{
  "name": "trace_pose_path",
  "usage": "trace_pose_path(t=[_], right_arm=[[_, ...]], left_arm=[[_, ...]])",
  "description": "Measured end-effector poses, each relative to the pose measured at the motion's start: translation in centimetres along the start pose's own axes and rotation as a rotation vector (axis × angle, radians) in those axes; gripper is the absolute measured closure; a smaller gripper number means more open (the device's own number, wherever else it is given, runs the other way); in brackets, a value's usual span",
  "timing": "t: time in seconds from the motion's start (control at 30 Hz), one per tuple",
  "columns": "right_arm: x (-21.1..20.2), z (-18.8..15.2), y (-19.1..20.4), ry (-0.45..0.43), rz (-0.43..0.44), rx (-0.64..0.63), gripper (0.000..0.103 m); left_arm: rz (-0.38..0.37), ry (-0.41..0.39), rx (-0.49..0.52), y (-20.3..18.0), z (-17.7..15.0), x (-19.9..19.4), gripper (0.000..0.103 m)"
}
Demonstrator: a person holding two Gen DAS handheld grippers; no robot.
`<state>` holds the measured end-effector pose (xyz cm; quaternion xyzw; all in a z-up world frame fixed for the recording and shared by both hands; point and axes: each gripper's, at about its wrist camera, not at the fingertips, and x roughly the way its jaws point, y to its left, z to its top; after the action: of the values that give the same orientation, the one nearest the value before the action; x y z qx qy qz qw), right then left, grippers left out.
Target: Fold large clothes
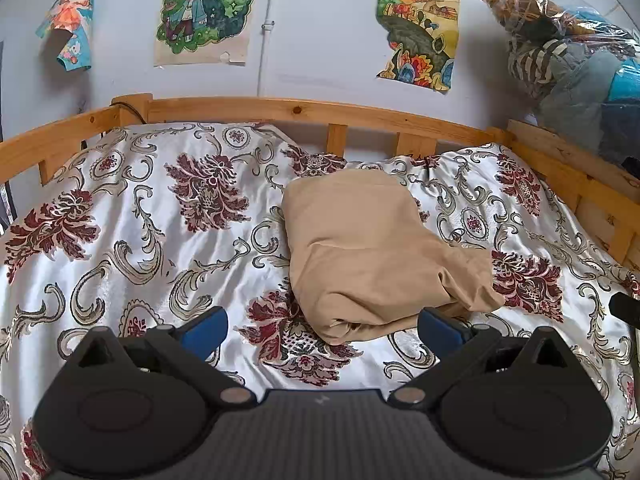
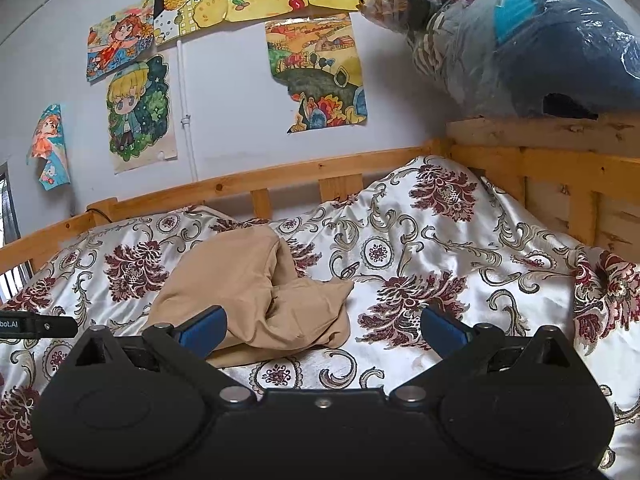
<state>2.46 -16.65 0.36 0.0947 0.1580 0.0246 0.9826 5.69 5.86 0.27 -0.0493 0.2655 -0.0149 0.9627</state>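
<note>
My left gripper (image 1: 322, 330) and right gripper (image 2: 322, 330) both hover with fingers spread wide, gripping nothing. The folded tan garment (image 1: 372, 252) lies on the floral bedspread (image 1: 140, 240), just beyond my fingers.

tan garment (image 1: 372, 252) – matt soft cloth | bedspread (image 1: 160, 240) – glossy satin | bed rail (image 1: 320, 110) – knotty bare wood
</note>
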Motion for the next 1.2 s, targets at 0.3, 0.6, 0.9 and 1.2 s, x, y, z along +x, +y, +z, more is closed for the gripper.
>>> trace_pose_path(t=[0.3,0.6,0.9,1.2], right_arm=[[0.1,-0.5,0.3,0.003,-0.008,0.007,0.001],[0.1,-0.5,0.2,0.006,-0.01,0.01,0.001],[0.3,-0.6,0.2,0.009,-0.013,0.014,0.001],[0.3,-1.2,0.2,0.015,-0.035,0.021,0.001]], left_arm=[[0.008,-0.007,0.0,-0.2,-0.1,-0.2,0.001],[-0.003,0.004,0.0,-0.1,-0.2,0.0,0.001],[-0.004,0.009,0.0,-0.2,-0.2,0.0,0.001],[0.003,0.013,0.013,-0.1,0.0,0.1,0.001]])
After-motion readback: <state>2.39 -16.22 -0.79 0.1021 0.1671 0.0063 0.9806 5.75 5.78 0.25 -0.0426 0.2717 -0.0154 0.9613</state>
